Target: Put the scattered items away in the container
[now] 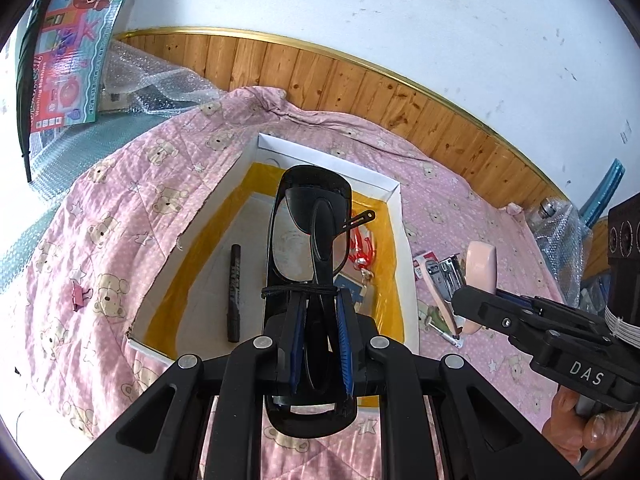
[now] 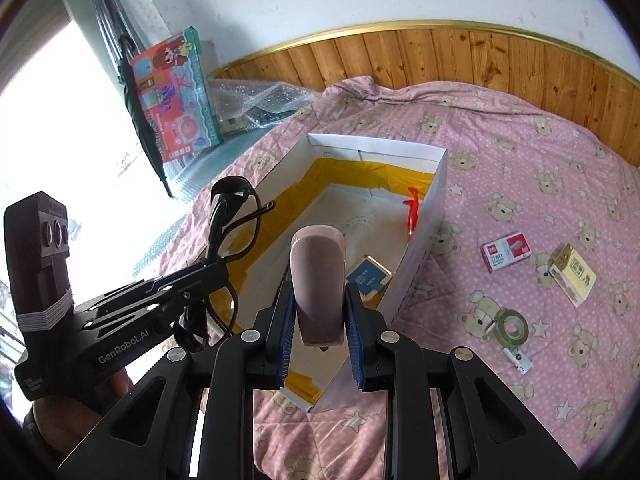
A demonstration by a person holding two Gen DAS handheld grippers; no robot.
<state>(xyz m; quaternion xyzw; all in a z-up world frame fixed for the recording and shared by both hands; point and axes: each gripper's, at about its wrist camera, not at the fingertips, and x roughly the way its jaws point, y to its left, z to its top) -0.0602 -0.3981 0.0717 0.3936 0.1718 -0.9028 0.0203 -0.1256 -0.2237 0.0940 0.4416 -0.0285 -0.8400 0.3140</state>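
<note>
A pair of black-framed glasses (image 1: 310, 240), folded, is clamped between the blue-padded jaws of the left gripper (image 1: 320, 344) and is held above the open white cardboard box (image 1: 394, 194), whose inner walls are lined with yellow tape. In the right wrist view, a pale pink oblong item (image 2: 318, 280), its kind not discernible, is gripped by the jaws of the right gripper (image 2: 320, 340), just over the box's near end. Inside the box, a black marker (image 1: 234, 292), a blue card (image 2: 368, 274) and a red item (image 2: 412, 210) are seen lying on the bottom. On the pink bear-print quilt (image 2: 520, 152) of the bed, to the right of the box, a red-and-white staple box (image 2: 506, 255), a yellowish carton (image 2: 572, 276) and a tape roll (image 2: 512, 326) are scattered; a pink binder clip (image 1: 80, 296) lies to the left. Beyond, a colourful toy box (image 2: 176, 96) is propped against the wall.
</note>
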